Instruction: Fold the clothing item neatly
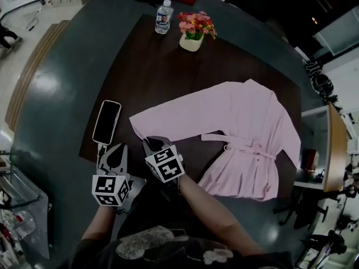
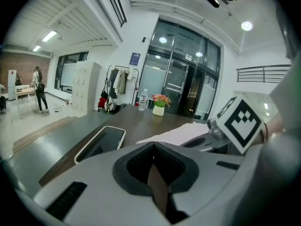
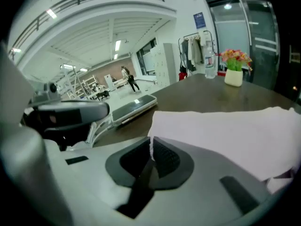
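Phone is lying leftmost on the worktop; left gripper is pointing just beside it, jaws pressed together, empty; right gripper is pinching the sleeve cuff of the pink robe spreading flat rightward

- Robe on table, sleeve running left.
- Phone left of sleeve end.
- Bottle and flowers at far edge, bottle leftmost.
- Right gripper at sleeve end; left gripper beside it, nearside of phone.
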Demonstrator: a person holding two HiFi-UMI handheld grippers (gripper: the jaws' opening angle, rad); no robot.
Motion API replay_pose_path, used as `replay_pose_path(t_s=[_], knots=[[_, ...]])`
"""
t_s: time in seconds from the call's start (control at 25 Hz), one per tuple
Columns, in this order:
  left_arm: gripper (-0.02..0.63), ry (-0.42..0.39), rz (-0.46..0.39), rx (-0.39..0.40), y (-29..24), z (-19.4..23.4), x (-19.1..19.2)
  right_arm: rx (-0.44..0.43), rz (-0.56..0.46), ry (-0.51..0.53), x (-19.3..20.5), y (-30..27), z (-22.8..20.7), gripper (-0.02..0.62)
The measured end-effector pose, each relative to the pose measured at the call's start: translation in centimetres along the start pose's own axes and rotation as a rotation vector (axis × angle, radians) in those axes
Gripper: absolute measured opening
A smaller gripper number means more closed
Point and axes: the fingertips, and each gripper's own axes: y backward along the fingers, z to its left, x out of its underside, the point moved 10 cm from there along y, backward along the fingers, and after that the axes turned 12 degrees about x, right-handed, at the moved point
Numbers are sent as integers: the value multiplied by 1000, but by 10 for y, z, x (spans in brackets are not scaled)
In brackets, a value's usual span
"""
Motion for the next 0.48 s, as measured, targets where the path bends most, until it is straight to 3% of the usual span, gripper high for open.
replay_pose_path(t_s=[0.28,0.48], knots=[[11,-49,-2,22,-25,-33,-7,45,-151,-125,-15,64,-59,11],[11,-104,-25,27,-52,-85,-18,112,-263,-234,-4,124,-130,11]])
